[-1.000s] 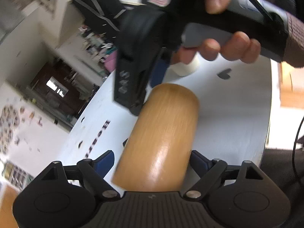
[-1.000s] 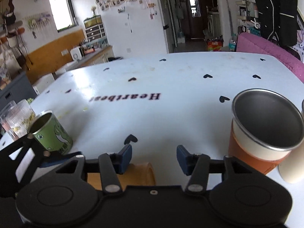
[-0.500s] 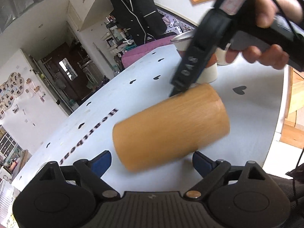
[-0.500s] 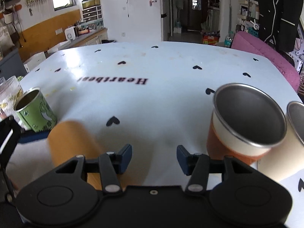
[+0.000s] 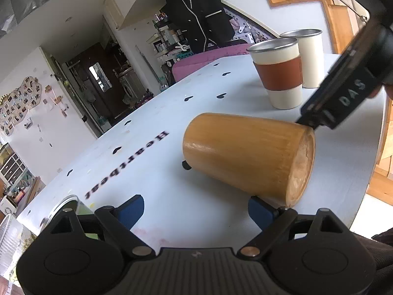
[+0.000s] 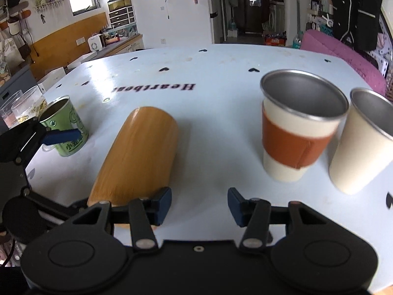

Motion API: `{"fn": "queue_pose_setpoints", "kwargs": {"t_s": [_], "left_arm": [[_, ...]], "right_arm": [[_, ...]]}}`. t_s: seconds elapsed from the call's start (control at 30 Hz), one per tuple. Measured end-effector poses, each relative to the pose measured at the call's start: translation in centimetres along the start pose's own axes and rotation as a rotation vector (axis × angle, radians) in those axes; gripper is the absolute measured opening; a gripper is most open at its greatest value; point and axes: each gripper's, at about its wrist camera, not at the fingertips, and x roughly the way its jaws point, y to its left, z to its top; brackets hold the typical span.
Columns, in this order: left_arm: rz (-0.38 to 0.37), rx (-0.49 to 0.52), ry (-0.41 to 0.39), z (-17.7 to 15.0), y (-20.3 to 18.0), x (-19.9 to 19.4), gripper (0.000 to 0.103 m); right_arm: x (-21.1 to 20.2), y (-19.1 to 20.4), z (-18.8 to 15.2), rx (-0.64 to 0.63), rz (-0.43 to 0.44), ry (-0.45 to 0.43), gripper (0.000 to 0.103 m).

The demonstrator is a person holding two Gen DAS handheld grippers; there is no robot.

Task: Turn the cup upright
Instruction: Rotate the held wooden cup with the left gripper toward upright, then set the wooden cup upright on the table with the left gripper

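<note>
Through my left wrist camera, my left hand-held gripper hangs low over the pale blue worktop printed with black hearts, its blue-padded fingers spread wide and holding nothing. The smooth, rounded bamboo-coloured wooden cup lies on its side just ahead of them, its long axis running left to right across this view; the rounded closed end points left and the flat, rough-grained end faces right, close by my right-side finger pad. My right hand-held gripper reaches in from the upper right, its tip at the cup's upper right edge. Behind stand a steel-rimmed white cup with a rust-brown sleeve and a plain cream steel-rimmed cup, both upright and side by side.

From my right wrist camera, my right hand-held gripper is open at a middling gap, empty. The wooden cup lies to the left, its long axis running away from me, its near end beside the left finger. A green printed tin can stands beyond it, upright and open-topped, with the left gripper's blue pad in front. The sleeved cup and cream cup stand to the right.
</note>
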Motion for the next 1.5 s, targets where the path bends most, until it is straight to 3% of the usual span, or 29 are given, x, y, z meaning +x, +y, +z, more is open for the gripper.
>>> {"fn": "queue_pose_setpoints", "kwargs": {"t_s": [0.13, 0.27, 0.5, 0.63, 0.73, 0.77, 0.9, 1.17, 1.27, 1.37, 1.5], "left_arm": [[0.017, -0.028, -0.011, 0.0, 0.9, -1.1, 0.092], [-0.035, -0.126, -0.051, 0.1, 2.2, -3.1, 0.092], [-0.245, -0.496, -0.071, 0.9, 3.8, -3.3, 0.089], [-0.324, -0.622, -0.016, 1.1, 3.0, -1.2, 0.075], [-0.387, -0.697, 0.011, 0.6, 2.6, 0.1, 0.072], [-0.403, -0.714, 0.015, 0.6, 2.5, 0.3, 0.071], [-0.382, -0.725, 0.001, 0.5, 1.9, 0.1, 0.071], [-0.377, -0.736, -0.011, 0.3, 1.7, -0.2, 0.070], [-0.379, -0.742, -0.014, 0.2, 1.8, -0.2, 0.070], [-0.380, -0.743, -0.015, 0.2, 1.8, -0.3, 0.070], [-0.381, -0.728, -0.019, 0.2, 1.7, -0.6, 0.070]], "right_arm": [[-1.4, 0.5, -1.0, -0.006, 0.030, -0.007, 0.053], [-2.6, 0.1, -1.6, 0.054, 0.060, -0.049, 0.059], [-3.0, -1.3, -2.0, 0.171, 0.102, -0.095, 0.059], [-4.1, -2.4, -1.8, 0.238, 0.107, -0.146, 0.059], [-4.7, -2.9, -0.9, 0.273, 0.130, -0.178, 0.061], [-4.8, -3.0, -0.4, 0.286, 0.143, -0.182, 0.066], [-3.5, -2.4, 2.3, 0.330, 0.192, -0.152, 0.086], [3.3, -0.1, 7.1, 0.360, 0.116, 0.077, 0.086], [5.6, 0.2, 7.8, 0.367, 0.127, 0.152, 0.084], [6.9, 0.3, 7.7, 0.346, 0.140, 0.191, 0.074], [6.2, 0.8, 7.6, 0.301, 0.135, 0.171, 0.074]]}}
